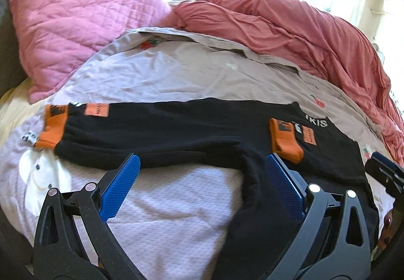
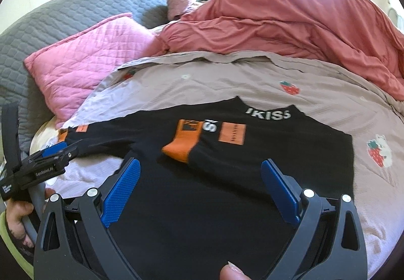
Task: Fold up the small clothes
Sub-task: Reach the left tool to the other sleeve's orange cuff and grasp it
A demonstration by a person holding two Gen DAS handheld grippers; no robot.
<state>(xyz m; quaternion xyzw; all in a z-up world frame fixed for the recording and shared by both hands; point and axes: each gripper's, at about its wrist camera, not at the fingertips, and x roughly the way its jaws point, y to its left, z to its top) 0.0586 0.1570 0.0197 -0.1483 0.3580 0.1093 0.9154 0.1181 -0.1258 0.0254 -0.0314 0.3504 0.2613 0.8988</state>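
A black sweatshirt (image 1: 176, 128) (image 2: 277, 148) with white lettering at the neck lies flat on the lilac strawberry sheet (image 1: 176, 72) (image 2: 202, 88). One sleeve is folded across the chest, and its orange cuff (image 1: 285, 143) (image 2: 184, 146) rests there. The other sleeve stretches out to the left and ends in an orange cuff (image 1: 51, 128) (image 2: 61, 137). My left gripper (image 1: 203, 157) (image 2: 58, 153) is open just above the outstretched sleeve's near edge, holding nothing. Over the sweatshirt's lower body my right gripper (image 2: 200, 162) (image 1: 383, 168) hovers open, also holding nothing.
A pink quilted pillow (image 1: 75, 27) (image 2: 83, 65) lies at the back left. A bunched salmon blanket (image 1: 290, 35) (image 2: 290, 24) runs along the back right. A grey quilted cover (image 2: 63, 17) sits behind the pillow. A person's hand (image 2: 17, 211) holds the left tool.
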